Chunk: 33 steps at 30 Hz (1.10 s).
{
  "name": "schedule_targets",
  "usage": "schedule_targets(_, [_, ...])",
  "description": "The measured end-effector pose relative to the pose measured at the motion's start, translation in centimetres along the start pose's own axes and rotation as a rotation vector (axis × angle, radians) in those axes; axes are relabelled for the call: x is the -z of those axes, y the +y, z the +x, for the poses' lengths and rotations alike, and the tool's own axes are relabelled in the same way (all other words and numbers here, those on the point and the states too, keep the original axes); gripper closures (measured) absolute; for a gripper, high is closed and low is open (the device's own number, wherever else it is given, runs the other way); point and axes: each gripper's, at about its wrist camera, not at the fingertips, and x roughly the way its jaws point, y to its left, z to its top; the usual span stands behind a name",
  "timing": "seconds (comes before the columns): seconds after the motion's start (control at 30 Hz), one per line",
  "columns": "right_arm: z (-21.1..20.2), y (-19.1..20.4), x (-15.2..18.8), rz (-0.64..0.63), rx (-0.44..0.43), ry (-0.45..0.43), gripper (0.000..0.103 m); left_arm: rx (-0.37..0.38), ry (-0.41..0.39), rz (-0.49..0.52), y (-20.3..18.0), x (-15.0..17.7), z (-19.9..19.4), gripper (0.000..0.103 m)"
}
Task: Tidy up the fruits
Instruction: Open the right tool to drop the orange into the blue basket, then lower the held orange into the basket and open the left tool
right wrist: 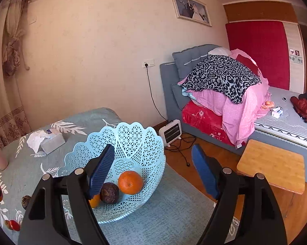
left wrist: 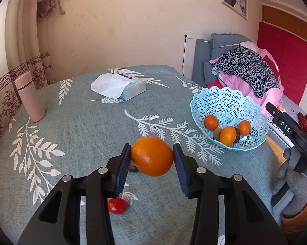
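My left gripper [left wrist: 152,149] is shut on a large orange [left wrist: 153,160], held just above the leaf-patterned tablecloth. A small red fruit [left wrist: 117,205] and a dark fruit [left wrist: 133,167] lie on the cloth under it. To the right stands a light blue lattice basket [left wrist: 224,98] with three oranges and dark fruits inside. In the right wrist view my right gripper [right wrist: 152,149] is open and empty over the basket [right wrist: 137,138], above an orange [right wrist: 130,182] and a dark wrinkled fruit [right wrist: 109,193]. Its left finger partly hides another orange [right wrist: 95,201].
A pink flask [left wrist: 29,100] stands at the table's left edge and a tissue box [left wrist: 124,87] at the back. The basket sits near the table's right edge. Beyond are a wooden stool [right wrist: 271,165], a small heater [right wrist: 170,132] with cables, and a bed piled with bedding.
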Motion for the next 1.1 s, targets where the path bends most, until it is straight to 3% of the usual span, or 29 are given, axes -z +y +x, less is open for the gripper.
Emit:
schedule_targets(0.33, [-0.1,-0.3,0.2,0.026,-0.007,0.002,0.022,0.132,0.044,0.057,-4.9,-2.4,4.9,0.061])
schedule_targets(0.63, [0.1,-0.2,0.3,0.025,-0.007,0.006,0.022,0.204,0.082,0.070,-7.7,-3.5,8.3,0.060])
schedule_targets(0.67, [0.1,-0.1,0.4,0.024,-0.006,0.007,0.022,0.212,0.080,0.064,-7.8,-3.7,8.6,0.059])
schedule_targets(0.77, [0.1,-0.1,0.4,0.024,-0.007,0.006,0.022,0.228,0.060,0.041,-7.8,-4.1,8.8,0.026])
schedule_targets(1.1, [0.1,0.0,0.5,0.019,-0.005,0.004,0.022,0.158,0.053,-0.021,-4.7,-3.9,8.2,0.025])
